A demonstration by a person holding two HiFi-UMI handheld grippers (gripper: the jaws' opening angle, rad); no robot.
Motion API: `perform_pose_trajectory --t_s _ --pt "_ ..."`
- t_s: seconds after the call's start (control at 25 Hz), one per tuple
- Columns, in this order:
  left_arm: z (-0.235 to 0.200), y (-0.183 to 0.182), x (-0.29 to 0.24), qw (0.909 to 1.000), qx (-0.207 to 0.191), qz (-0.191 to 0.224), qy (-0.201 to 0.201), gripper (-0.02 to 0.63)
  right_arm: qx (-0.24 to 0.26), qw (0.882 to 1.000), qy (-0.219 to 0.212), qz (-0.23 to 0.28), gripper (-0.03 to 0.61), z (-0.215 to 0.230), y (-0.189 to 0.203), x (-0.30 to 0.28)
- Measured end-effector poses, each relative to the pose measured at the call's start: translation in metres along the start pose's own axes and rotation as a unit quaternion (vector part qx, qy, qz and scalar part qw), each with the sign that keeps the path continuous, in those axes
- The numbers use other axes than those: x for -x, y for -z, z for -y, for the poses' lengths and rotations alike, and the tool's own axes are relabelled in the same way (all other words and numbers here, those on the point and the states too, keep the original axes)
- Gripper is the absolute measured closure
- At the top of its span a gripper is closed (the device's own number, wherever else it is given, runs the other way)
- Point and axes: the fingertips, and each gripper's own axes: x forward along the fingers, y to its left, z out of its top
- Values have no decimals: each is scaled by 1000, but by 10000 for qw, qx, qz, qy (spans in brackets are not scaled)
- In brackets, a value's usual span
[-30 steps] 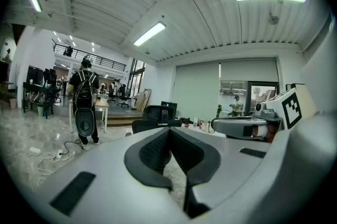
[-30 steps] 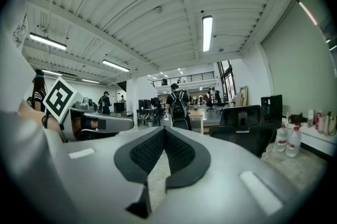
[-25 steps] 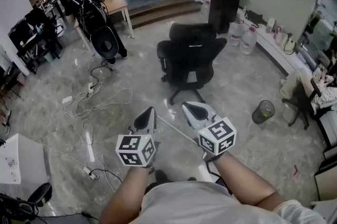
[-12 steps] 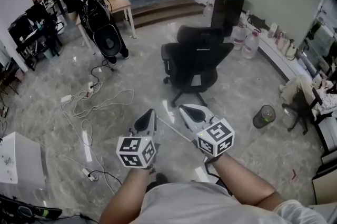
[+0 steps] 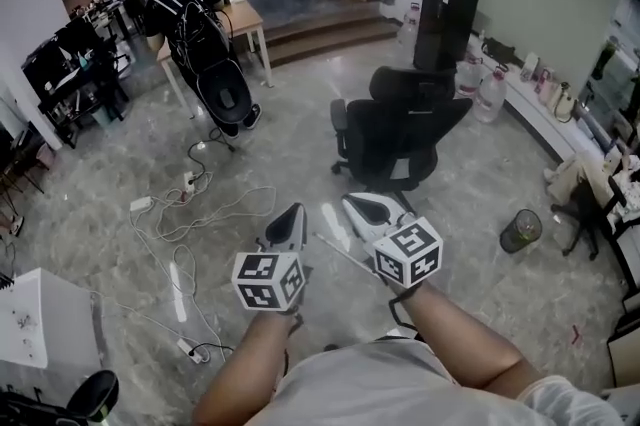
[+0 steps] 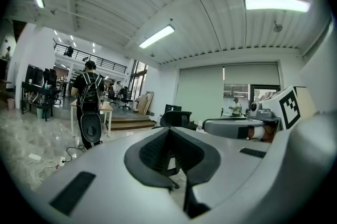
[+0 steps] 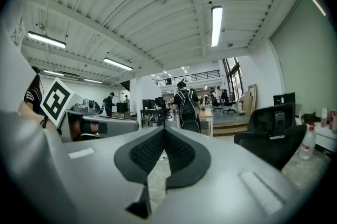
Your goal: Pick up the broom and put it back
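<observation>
Our left gripper [image 5: 291, 216] is held about level in front of the body, its jaws pressed together with nothing between the pads. Beside it on the right, the right gripper [image 5: 360, 206] is clenched in the same way and is also empty. A thin pale line [image 5: 345, 254] slants between the two in the head view; we cannot tell whether it is a stick or a part of the rig. We look for the broom from left to right: loose cables [image 5: 200, 209] on the floor, a person with a backpack [image 5: 195, 24] at a desk, a black office chair [image 5: 400, 129] straight ahead, a small bin [image 5: 521, 230] at the right. We find no broom in any view. So we cannot say which way it lies, how its handle runs, or which hand is nearer; we judge that it must be found first.
</observation>
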Motion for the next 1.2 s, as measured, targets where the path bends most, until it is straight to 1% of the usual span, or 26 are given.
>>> perform_pose_trajectory --t_s 0.16,0.28,0.44,0.56,0.76,0.96,1.12,1.2 --pt "-36 -11 0 9999 -29 75 -122 609 64 9999 -93 -85 575 -4 1 -31" --pt "-62 -17 -1 9997 -61 96 -193 609 42 9996 -202 -215 575 -5 10 -55" --pt "-101 -15 -8 9992 -27 38 -406 609 -67 9988 -330 -366 575 3 26 -91" --pt "-129 -10 -27 9985 41 -3 -553 609 -65 9981 -460 -409 575 17 33 -125" --pt "-179 -2 -90 9972 110 -143 -724 609 -180 9963 -660 -512 575 63 52 -195" --pt "-234 11 -180 9955 260 -313 -853 609 -300 9929 -859 -763 575 130 78 -280" --pt "-267 34 -243 9938 246 -537 -946 609 -384 9883 -1041 -1042 575 178 106 -339" --pt "-287 46 -271 9920 304 -652 -1036 609 -419 9859 -1100 -1189 575 202 122 -369"
